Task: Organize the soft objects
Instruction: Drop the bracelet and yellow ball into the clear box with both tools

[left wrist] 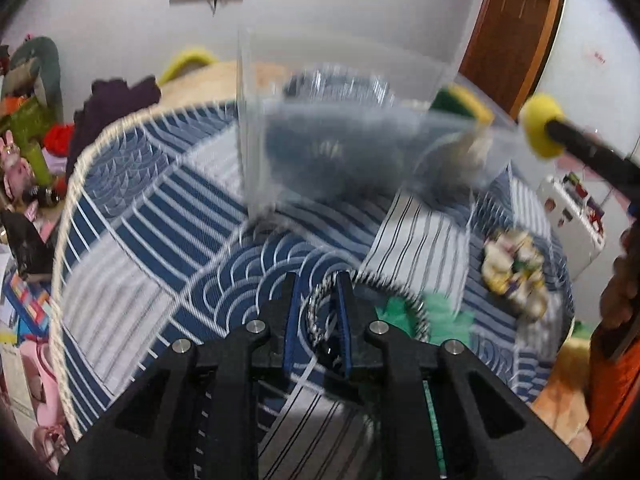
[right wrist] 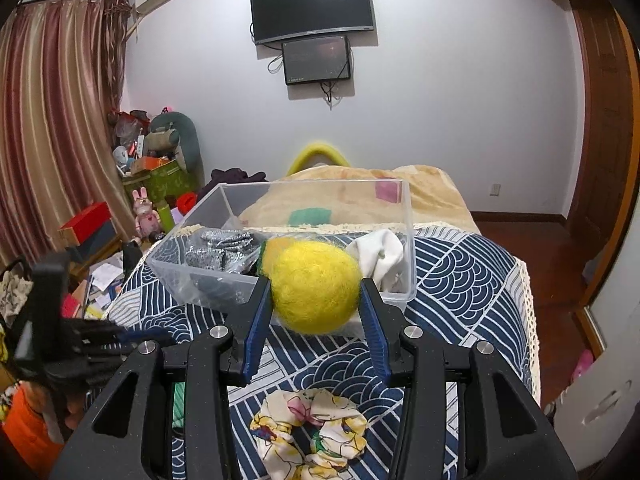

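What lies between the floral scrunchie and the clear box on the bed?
In the right wrist view, the right tongs holding the yellow ball hang between the floral scrunchie and clear box.

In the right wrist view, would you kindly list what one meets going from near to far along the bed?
Floral scrunchie → yellow felt ball held in the right hand-held gripper → clear plastic bin holding a white sock → beige blanket → wall-mounted screens.
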Motion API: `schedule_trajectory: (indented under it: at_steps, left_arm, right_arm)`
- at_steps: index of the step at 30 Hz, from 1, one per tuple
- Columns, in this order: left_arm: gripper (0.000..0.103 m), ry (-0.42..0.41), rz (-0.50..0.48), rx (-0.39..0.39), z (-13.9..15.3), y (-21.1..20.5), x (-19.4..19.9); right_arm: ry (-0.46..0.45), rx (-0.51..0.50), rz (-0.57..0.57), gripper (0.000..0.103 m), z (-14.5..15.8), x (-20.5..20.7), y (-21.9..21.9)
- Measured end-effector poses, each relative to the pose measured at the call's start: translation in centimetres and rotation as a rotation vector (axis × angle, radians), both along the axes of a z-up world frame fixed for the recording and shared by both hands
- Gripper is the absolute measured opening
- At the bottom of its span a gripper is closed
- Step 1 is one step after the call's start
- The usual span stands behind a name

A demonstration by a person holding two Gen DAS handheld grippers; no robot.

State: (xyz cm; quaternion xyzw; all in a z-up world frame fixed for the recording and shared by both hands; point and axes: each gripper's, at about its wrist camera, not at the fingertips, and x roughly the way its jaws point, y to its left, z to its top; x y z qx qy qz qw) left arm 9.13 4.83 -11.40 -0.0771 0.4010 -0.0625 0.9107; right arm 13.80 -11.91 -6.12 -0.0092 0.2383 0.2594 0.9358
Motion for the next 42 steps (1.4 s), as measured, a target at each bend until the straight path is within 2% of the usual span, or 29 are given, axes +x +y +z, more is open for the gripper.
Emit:
schedule_trajectory:
  at_steps: [3, 9, 10, 12, 14, 21, 25, 28, 33, 37, 42]
  left_arm:
    - [0.020, -0.020, -0.013, 0.025, -0.1, -0.4, -0.2]
    - [0.020, -0.032, -0.016, 0.060, -0.2, -0.9, -0.1]
    - [0.019, -0.031, -0.014, 0.066, -0.2, -0.9, 0.0]
    - [0.006, -0.031, 0.009, 0.092, 0.0, -1.0, 0.0]
    - [0.005, -0.041, 0.017, 0.080, 0.3, -0.9, -0.2]
    - [0.005, -0.151, 0.018, 0.036, 4.0, -0.4, -1.7]
    - [0.005, -0.233, 0.025, 0.045, 6.6, -0.6, -1.6]
    - [0.005, -0.286, 0.038, 0.059, 8.2, -0.9, -0.7]
    - [0.005, -0.323, 0.082, 0.052, 9.3, -0.9, 2.2]
    - [0.005, -0.316, 0.101, 0.035, 9.4, -1.1, 4.6]
    - [0.005, -0.285, 0.119, 0.066, 8.5, -2.0, 7.8]
  right_arm:
    - [0.007, -0.005, 0.003, 0.040, -0.2, 0.0, 0.1]
    - [0.013, -0.010, 0.005, 0.040, -0.3, 0.1, 0.3]
    - [0.014, -0.008, 0.003, 0.040, -0.3, 0.1, 0.3]
    - [0.020, -0.006, 0.000, 0.040, -0.4, 0.2, 0.3]
    - [0.021, -0.006, -0.003, 0.040, -0.5, 0.3, 0.2]
    - [0.013, 0.001, -0.022, 0.040, -0.2, 0.5, -0.2]
    - [0.010, -0.004, -0.028, 0.040, -0.1, 0.7, 0.0]
    - [0.002, -0.008, -0.030, 0.040, 0.2, 1.1, 0.2]
    - [-0.014, -0.007, -0.037, 0.040, 0.9, 2.2, 0.7]
    - [-0.016, -0.011, -0.042, 0.040, 1.0, 3.3, 1.1]
    - [0.010, -0.018, -0.046, 0.040, 0.4, 4.7, 1.6]
